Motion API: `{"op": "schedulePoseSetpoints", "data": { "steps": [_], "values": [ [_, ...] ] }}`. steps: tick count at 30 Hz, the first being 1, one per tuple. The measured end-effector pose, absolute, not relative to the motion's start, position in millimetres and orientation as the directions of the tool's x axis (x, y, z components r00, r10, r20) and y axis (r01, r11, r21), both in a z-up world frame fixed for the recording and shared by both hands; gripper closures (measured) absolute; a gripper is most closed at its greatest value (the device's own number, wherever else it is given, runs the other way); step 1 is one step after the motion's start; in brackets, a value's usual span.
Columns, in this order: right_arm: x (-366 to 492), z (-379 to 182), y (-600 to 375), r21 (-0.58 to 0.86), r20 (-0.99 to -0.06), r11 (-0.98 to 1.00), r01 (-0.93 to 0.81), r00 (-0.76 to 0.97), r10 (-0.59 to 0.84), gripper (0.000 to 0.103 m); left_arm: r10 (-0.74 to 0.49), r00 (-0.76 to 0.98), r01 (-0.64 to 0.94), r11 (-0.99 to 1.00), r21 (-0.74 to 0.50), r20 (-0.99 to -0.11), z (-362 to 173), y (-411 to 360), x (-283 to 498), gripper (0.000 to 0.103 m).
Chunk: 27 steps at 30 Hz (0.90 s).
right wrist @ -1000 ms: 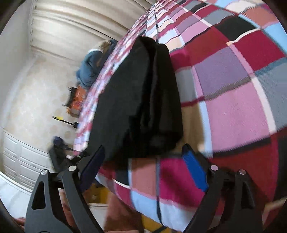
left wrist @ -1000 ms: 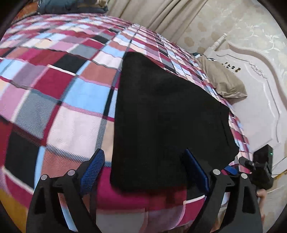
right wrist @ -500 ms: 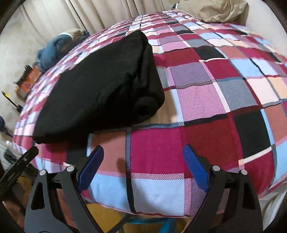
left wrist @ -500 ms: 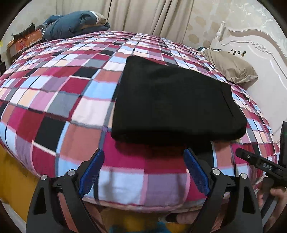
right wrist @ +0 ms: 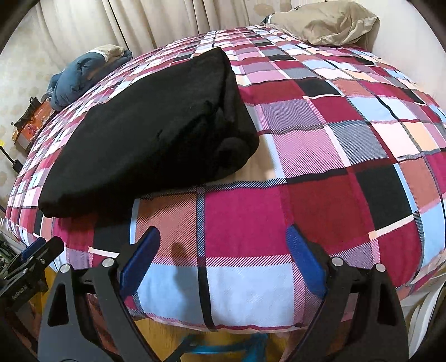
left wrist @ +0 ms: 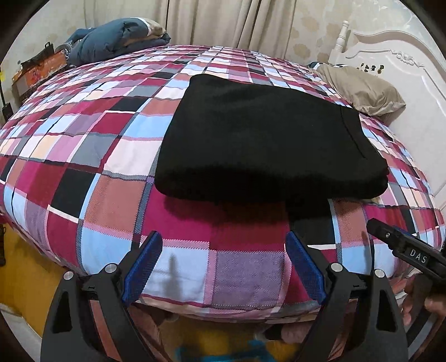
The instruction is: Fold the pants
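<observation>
The black pants [left wrist: 262, 139] lie folded into a flat rectangle on the checked bedspread [left wrist: 83, 144], near the bed's front edge. In the right wrist view the same pants [right wrist: 150, 133] sit to the upper left, with stacked layers showing at their right end. My left gripper [left wrist: 224, 266] hangs open over the bed's front edge, short of the pants and holding nothing. My right gripper [right wrist: 223, 259] is also open and empty, off the pants to their lower right. The right gripper's tip [left wrist: 401, 245] shows at the right of the left wrist view.
A beige pillow [left wrist: 359, 92] rests against the white headboard [left wrist: 401, 69]. A blue bundle of bedding [left wrist: 120, 39] sits at the far left corner, an orange box [left wrist: 36, 69] beside it. Curtains [left wrist: 228, 22] hang behind the bed.
Both grippers have pulled back from the pants toward the bed's front edge and levelled out. The pants now lie farther off and have stayed folded in place.
</observation>
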State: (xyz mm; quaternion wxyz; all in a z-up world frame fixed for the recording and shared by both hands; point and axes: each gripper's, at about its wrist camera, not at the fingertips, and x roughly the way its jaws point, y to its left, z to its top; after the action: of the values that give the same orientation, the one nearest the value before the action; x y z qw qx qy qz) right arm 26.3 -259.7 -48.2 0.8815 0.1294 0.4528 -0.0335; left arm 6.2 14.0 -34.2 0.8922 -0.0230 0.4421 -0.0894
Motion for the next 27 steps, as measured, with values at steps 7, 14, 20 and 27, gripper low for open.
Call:
{"op": "schedulePoseSetpoints", "data": {
  "steps": [7, 14, 20, 27],
  "values": [
    [22.9, -48.2, -259.5, 0.207, -0.803, 0.963, 0.174, 0.593, 0.065, 0.012, -0.166, 0.591, 0.141, 0.985, -0.102, -0.790, -35.0, 9.3, 4.2, 0.015],
    [21.2, -48.6, -258.3, 0.203, -0.803, 0.964, 0.172, 0.593, 0.063, 0.011, -0.168, 0.594, 0.147, 0.984, -0.099, -0.787, -34.6, 5.9, 2.2, 0.015],
    [20.5, -48.9, -257.0, 0.193, -0.804, 0.966, 0.172, 0.593, 0.055, 0.010, -0.169, 0.591, 0.144, 0.984, -0.103, -0.789, -35.1, 5.2, 1.1, 0.015],
    [20.5, -49.1, -253.0, 0.176, -0.806, 0.970, 0.170, 0.590, 0.043, 0.008, -0.170, 0.592, 0.140, 0.984, -0.107, -0.788, -35.2, 5.9, 1.4, 0.015]
  ]
}}
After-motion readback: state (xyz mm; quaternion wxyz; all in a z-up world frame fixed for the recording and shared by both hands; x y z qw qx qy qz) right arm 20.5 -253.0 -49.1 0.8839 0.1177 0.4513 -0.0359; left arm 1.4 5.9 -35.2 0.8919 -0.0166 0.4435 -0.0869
